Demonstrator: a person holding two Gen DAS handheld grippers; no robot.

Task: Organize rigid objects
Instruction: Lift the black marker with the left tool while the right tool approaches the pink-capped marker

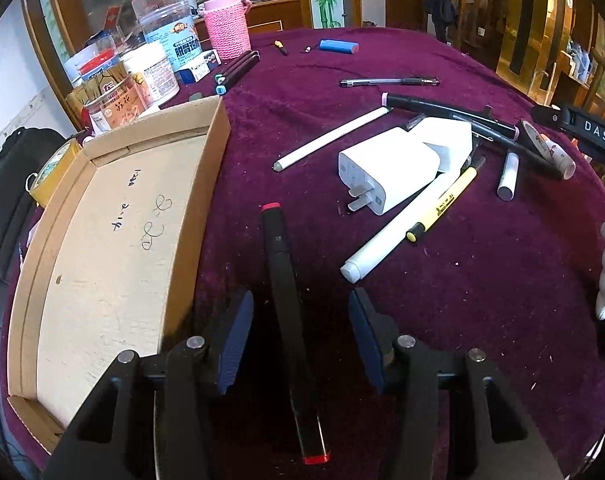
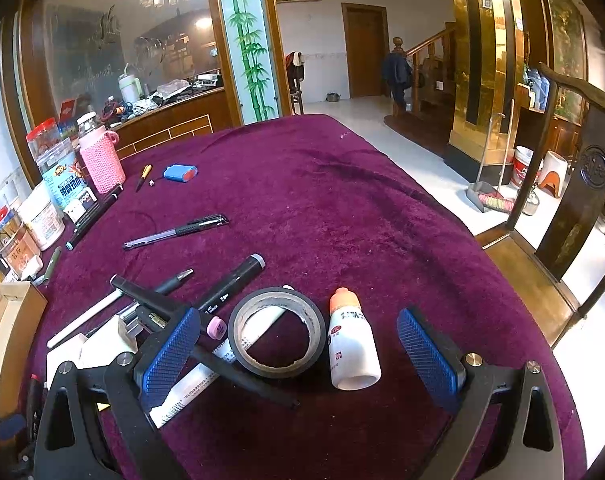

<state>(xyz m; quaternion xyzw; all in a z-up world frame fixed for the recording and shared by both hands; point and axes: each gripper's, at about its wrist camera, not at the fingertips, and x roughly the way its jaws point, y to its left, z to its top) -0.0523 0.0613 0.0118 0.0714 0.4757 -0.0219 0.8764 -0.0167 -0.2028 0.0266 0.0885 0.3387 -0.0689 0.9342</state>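
My left gripper (image 1: pixel 300 340) is open, its blue pads either side of a black marker with red ends (image 1: pixel 286 300) lying on the purple cloth, not touching it. A shallow cardboard tray (image 1: pixel 114 240) lies to its left. White chargers (image 1: pixel 386 168), a white tube (image 1: pixel 394 232), a yellow pen (image 1: pixel 442 204) and more pens lie ahead right. My right gripper (image 2: pixel 298 356) is open over a black tape roll (image 2: pixel 276 332) and a small white bottle with orange cap (image 2: pixel 352 344).
Jars, tins and a pink knitted bottle (image 1: pixel 226 26) crowd the table's far left. A blue battery pack (image 1: pixel 338 46) and a clear pen (image 1: pixel 386 82) lie farther back. The table edge drops off to the right (image 2: pixel 522 320), with a wooden chair beyond.
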